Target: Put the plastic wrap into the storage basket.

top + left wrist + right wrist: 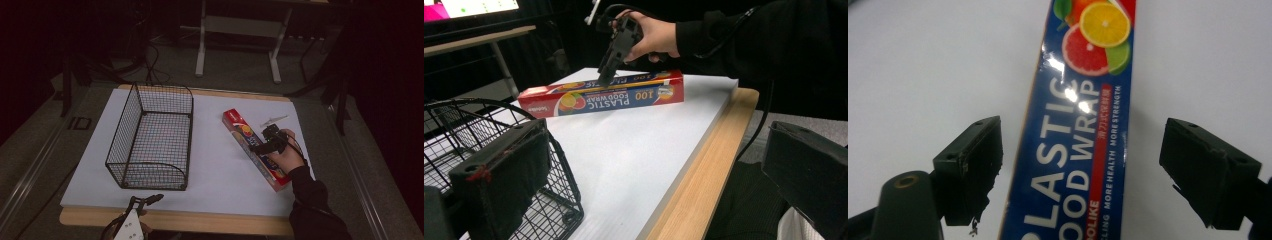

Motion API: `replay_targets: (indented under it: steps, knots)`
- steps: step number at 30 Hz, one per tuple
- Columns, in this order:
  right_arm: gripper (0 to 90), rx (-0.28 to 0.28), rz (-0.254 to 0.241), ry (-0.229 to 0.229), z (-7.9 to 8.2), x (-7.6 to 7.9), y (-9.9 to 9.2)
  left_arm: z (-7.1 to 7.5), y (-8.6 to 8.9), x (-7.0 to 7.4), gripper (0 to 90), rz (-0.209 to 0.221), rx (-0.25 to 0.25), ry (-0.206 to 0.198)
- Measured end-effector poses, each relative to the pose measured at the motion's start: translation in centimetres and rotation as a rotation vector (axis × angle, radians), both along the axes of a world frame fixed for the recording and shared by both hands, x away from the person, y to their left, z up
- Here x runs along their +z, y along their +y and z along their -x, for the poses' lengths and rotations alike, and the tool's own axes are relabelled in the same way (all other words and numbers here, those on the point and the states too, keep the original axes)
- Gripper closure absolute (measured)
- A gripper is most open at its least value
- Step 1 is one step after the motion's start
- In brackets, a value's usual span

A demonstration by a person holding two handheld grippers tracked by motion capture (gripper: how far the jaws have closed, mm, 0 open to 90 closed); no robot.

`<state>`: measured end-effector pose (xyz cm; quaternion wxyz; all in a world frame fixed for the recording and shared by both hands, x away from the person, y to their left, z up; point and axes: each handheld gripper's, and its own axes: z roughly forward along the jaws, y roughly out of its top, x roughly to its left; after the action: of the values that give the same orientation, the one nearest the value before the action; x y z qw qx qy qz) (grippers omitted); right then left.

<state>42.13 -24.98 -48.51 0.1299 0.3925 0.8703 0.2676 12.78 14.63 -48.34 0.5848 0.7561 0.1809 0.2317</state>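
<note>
Box [1078,150] reading "PLASTIC FOOD WRAP", "MORE HEALTH MORE STRENGTH", "100" on its side

1. You are looking at a long plastic food wrap box [254,148] lying flat on the white sheet of the table, on its right half, well apart from the wire basket.
2. It is lying on a slant in the high view, one end pointing toward the far side and the other toward the near right edge.
3. Its top face [1079,125] is showing dark blue with white "PLASTIC FOOD WRAP" lettering, a red stripe and pictured citrus slices.
4. Its ends [531,95] are showing red, and the side facing the left gripper view is reading upside down, with "100" printed on it.
5. The box is sitting closed.
</note>
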Motion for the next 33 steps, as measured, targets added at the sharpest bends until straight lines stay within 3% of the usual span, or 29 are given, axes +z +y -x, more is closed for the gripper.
replay_targets:
  steps: [1,2,3,4,5,7,8,9,12,13,14,15,16,17,19,22,24,26,30,33]
  knots:
    - [17.2,0.002,-0.015,0.050,-0.3,-0.2,0.1,0.0,0.0,0.0,0.1,-0.003,-0.002,0.003]
    - [17.5,-0.003,0.025,0.023,-0.4,-0.3,0.4,0.0,-0.1,0.0,0.1,-0.007,-0.001,0.002]
    - [18.3,0.002,0.051,0.037,-0.6,-0.4,0.6,0.0,-0.1,0.0,0.0,-0.010,-0.001,0.000]
    - [18.3,0.002,0.053,0.071,-0.8,-0.6,0.8,0.0,-0.1,0.0,0.1,-0.008,-0.003,-0.001]
    - [19.6,-0.003,0.064,0.055,-0.9,-0.7,1.0,0.0,-0.1,0.0,0.0,-0.005,-0.004,0.001]
    - [20.2,-0.014,0.093,0.085,-1.3,-0.8,1.4,0.0,-0.1,0.0,0.0,-0.008,-0.001,-0.001]
    - [20.2,-0.014,0.063,0.105,-1.4,-0.8,1.5,0.0,0.0,0.0,0.0,-0.008,0.000,-0.001]
    - [20.2,-0.014,0.063,0.105,-1.4,-0.8,1.5,0.0,0.0,0.0,0.1,-0.008,0.000,-0.001]
    - [21.7,-0.011,0.101,0.177,-2.1,-1.0,2.0,0.0,0.0,0.0,0.1,-0.013,0.003,-0.002]
    - [23.1,-0.036,0.138,0.153,-2.3,-1.0,2.1,0.0,0.0,0.0,0.0,-0.012,0.003,-0.001]
    - [23.0,-0.026,0.126,0.206,-2.5,-1.1,2.3,0.0,0.0,0.0,0.0,-0.010,0.002,-0.001]
    - [24.6,-0.016,0.141,0.221,-2.6,-1.2,2.4,0.0,0.0,0.0,0.1,-0.009,0.002,-0.003]
    - [28.8,-0.032,0.166,0.189,-2.7,-1.2,2.5,0.0,0.0,0.0,0.0,-0.010,0.003,-0.002]
    - [30.6,-0.012,0.164,0.235,-2.8,-1.3,2.7,0.0,0.0,0.0,0.1,-0.012,0.002,-0.002]
    - [33.4,-0.025,0.180,0.241,-3.1,-1.3,3.0,0.0,0.0,0.0,0.1,-0.014,0.002,0.000]
    - [33.2,-0.033,0.204,0.300,-3.5,-1.6,3.2,0.0,-0.2,-0.1,0.1,-0.025,0.002,-0.005]
    - [33.5,-0.041,0.268,0.364,-3.9,-2.0,3.7,0.0,-0.2,-0.1,0.1,-0.025,-0.002,-0.005]
    - [36.5,-0.044,0.304,0.370,-4.1,-2.3,4.0,0.0,-0.2,-0.1,0.1,-0.028,-0.004,-0.005]
    - [38.9,-0.078,0.292,0.386,-4.4,-2.0,4.0,0.0,-0.2,-0.1,0.1,-0.029,0.000,-0.006]
    - [39.5,-0.091,0.279,0.362,-4.2,-1.8,4.1,0.1,-0.2,-0.1,0.1,-0.027,-0.001,-0.007]
